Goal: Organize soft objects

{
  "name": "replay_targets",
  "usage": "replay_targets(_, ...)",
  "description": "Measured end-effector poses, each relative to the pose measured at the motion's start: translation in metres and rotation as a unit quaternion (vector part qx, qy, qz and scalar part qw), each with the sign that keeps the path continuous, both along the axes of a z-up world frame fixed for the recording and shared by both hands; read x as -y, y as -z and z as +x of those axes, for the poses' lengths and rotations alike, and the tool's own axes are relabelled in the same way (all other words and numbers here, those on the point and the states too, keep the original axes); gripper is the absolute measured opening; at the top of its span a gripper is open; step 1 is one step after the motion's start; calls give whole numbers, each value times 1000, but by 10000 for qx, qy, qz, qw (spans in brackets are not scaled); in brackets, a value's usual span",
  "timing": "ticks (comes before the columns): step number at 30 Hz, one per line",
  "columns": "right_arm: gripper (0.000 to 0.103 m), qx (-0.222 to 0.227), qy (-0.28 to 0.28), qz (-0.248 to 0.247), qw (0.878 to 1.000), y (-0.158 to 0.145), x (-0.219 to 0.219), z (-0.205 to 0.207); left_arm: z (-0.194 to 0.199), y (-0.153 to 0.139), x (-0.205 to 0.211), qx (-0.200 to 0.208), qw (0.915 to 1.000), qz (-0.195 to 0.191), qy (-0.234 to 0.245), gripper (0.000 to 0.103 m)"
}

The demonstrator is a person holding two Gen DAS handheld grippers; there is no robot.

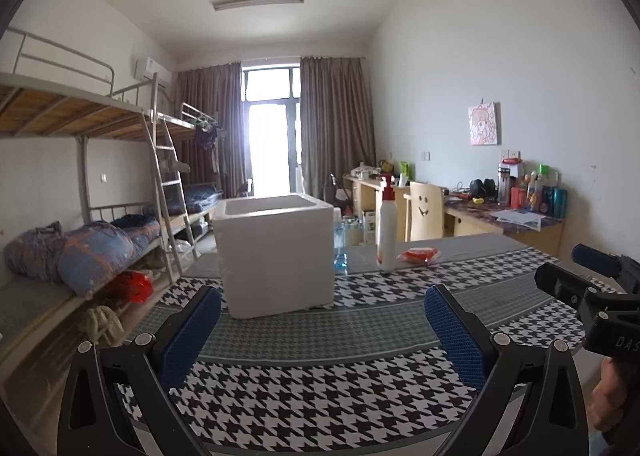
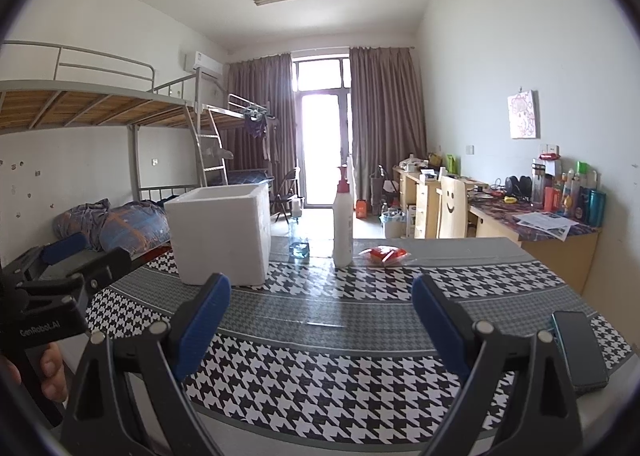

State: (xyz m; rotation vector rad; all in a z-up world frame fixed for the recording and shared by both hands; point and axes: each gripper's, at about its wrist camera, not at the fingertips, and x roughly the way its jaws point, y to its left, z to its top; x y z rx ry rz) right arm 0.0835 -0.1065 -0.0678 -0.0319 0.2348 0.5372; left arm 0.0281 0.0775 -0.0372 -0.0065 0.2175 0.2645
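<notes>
Two open grippers hang over the near edge of the table (image 2: 320, 308), and neither holds anything: your left gripper (image 1: 322, 312) and your right gripper (image 2: 322, 304) both have their blue pads spread wide. The step in hand looks like the first reach, so pick your target before you move. The white foam box (image 1: 276, 252) stands open-topped at the far left and is the likely bin. The tall pump bottle (image 2: 343, 216) is rigid and upright just left of the soft red packet (image 2: 384, 254), which lies flat near the far edge, apart from the box. Take the packet with your right gripper, coming in low from its right side so that you do not tip the bottle; close gently, since a pouch like that probably squashes and slips. Mind the small glass vessel with blue liquid (image 2: 299, 246) between box and bottle. The houndstooth cloth may bunch under a dragged finger. A dark phone (image 2: 578, 348) lies by your right finger. Beyond are bunk beds (image 1: 80, 184), desks (image 2: 540, 224) and a curtained bright door.
</notes>
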Motion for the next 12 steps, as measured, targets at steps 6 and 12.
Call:
replay_targets(6,94,-19,-11,-23,10000,1,1,0,0,2,-2,-22,10000,-32,-15,102)
replay_targets(12,94,54,-49,-38,10000,0,0,-2,-1,3,-5,-29,9999,-104,15,102)
